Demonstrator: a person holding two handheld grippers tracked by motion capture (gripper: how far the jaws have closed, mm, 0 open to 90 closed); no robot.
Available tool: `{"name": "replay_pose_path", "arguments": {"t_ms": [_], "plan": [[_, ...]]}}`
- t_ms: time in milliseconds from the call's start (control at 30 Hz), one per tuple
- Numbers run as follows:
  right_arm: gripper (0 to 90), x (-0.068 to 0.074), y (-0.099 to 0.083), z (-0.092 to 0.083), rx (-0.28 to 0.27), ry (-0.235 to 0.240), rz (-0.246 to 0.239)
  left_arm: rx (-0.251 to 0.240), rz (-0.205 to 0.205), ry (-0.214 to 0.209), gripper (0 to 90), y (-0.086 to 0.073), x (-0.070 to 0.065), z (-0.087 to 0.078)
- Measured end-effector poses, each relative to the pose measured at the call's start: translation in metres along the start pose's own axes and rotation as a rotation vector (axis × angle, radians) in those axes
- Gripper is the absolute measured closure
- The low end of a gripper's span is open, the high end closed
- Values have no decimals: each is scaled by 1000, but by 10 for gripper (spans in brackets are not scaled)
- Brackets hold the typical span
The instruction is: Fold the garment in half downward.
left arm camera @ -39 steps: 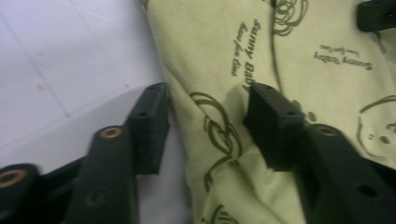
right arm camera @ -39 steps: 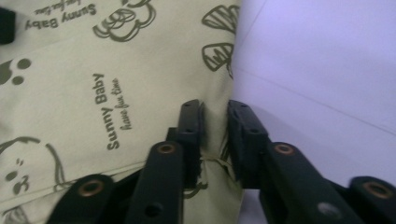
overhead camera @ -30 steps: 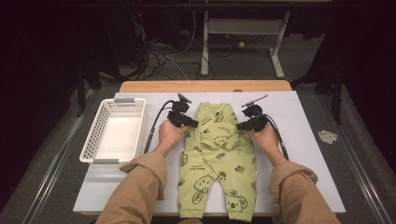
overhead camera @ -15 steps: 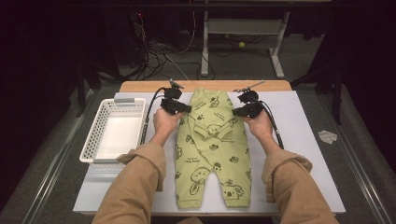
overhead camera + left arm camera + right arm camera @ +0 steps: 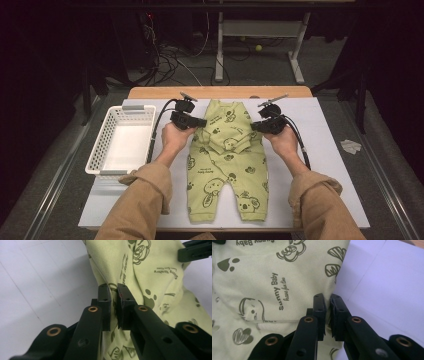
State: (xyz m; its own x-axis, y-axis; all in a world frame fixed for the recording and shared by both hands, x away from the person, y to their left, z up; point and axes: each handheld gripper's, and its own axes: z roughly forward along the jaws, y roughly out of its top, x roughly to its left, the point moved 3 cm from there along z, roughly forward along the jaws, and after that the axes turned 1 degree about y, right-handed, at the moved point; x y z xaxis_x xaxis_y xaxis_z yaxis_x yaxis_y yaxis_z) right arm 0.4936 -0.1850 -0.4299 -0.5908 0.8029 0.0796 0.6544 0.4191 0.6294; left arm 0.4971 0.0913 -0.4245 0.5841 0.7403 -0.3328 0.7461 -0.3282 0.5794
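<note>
left tool (image 5: 113,293): pinching romper (image 5: 226,150) edge, jaws nearly closed.
right tool (image 5: 327,302): clamping opposite edge likewise.
risk: thin bites may be slipping; uneven pulling could skew the fold on the bench (image 5: 330,165).

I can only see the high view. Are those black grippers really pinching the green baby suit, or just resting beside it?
Observer: Pinching. In the left gripper view, the left gripper has a fold of the baby suit clamped between its jaws.
Operator: And the other one?
Observer: The right gripper is shut on the suit's side edge, where the cloth meets the white table.
Operator: Can you read the print?
Observer: Yes, beside the right gripper it says "Sunny Baby, have fun time".
</note>
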Motion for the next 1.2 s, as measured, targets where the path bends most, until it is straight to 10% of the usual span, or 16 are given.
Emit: {"name": "replay_pose_path", "arguments": {"t_ms": [1200], "plan": [[844,46,-70,-34,16,114,-97,26,69,-107,782,-82,-37,-18]]}}
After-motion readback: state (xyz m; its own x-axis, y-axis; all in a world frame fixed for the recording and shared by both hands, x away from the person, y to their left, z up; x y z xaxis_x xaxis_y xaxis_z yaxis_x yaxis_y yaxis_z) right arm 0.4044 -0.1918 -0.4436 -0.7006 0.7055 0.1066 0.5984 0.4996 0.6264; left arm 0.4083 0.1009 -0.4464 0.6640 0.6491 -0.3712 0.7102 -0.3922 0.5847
